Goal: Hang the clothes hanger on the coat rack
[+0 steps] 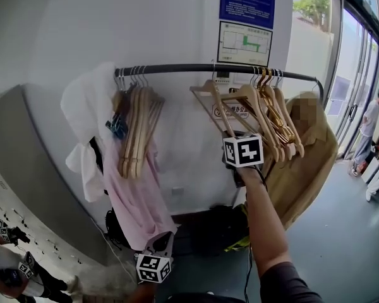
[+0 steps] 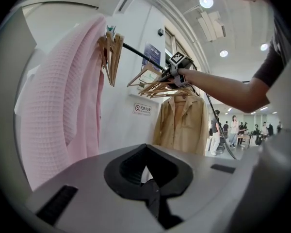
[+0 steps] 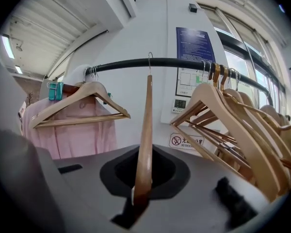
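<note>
A black rail (image 1: 177, 69) of the coat rack runs across the wall at head height. My right gripper (image 1: 231, 134) is raised to it and shut on the lower end of a wooden hanger (image 1: 216, 101). In the right gripper view the hanger (image 3: 145, 135) stands edge-on between the jaws of that gripper (image 3: 137, 200), and its metal hook (image 3: 149, 61) sits at the rail (image 3: 184, 62); whether it rests on the rail I cannot tell. My left gripper (image 1: 159, 245) hangs low near the pink garment, its jaws (image 2: 153, 194) shut with nothing between them.
A bunch of wooden hangers (image 1: 139, 131) hangs at the rail's left with a white garment (image 1: 88, 118) and a pink one (image 1: 136, 194). More hangers (image 1: 275, 115) and a tan coat (image 1: 309, 156) crowd the right end. A person (image 1: 369, 128) stands by the glass doors.
</note>
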The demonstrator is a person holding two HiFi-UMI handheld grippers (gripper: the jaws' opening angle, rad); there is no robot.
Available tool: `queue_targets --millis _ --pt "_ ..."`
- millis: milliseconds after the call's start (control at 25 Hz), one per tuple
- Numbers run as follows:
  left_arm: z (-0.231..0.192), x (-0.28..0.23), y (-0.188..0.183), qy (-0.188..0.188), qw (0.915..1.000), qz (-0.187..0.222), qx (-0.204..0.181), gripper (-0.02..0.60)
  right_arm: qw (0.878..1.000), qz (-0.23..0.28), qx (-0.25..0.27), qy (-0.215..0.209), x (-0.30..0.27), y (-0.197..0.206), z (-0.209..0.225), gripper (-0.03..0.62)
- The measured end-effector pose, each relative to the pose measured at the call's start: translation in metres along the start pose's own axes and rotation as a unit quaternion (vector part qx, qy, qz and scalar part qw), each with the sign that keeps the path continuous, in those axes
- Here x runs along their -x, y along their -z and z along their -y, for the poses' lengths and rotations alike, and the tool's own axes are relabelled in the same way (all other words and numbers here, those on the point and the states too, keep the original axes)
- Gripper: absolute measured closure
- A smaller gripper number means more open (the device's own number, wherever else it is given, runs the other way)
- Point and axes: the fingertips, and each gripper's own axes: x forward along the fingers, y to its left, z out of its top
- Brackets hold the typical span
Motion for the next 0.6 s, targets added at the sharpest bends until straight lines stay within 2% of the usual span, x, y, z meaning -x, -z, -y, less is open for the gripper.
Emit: queue_targets --millis 320,440,480,520,560,600 --pt "-0.007 0.003 -0.001 -0.006 1.0000 0.003 0.000 0.583 1.000 -0.013 -0.003 -0.007 -0.004 0.010 -0.007 0.575" --pt "-0.005 0.001 -0.001 -0.001 1.0000 0.006 0.001 0.583 1.000 0.004 0.023 0.014 0.000 0.003 -0.006 0.571" --pt "-0.004 0.001 -0.001 0.000 1.0000 0.007 0.000 0.583 0.999 0.021 0.033 0.025 0.003 0.000 -0.004 0.559" --pt "-0.003 0.000 -0.002 0.002 1.0000 0.008 0.000 0.583 0.998 0.041 0.038 0.035 0.007 -0.004 -0.002 0.510" --pt "-0.001 0.000 -0.003 0.005 1.0000 0.008 0.000 0.583 0.996 0.063 0.040 0.045 0.015 -0.008 0.000 0.423" --pt "0.001 0.000 -0.005 0.007 0.9999 0.010 -0.001 0.583 0.994 0.085 0.041 0.056 0.026 -0.011 0.002 0.403"
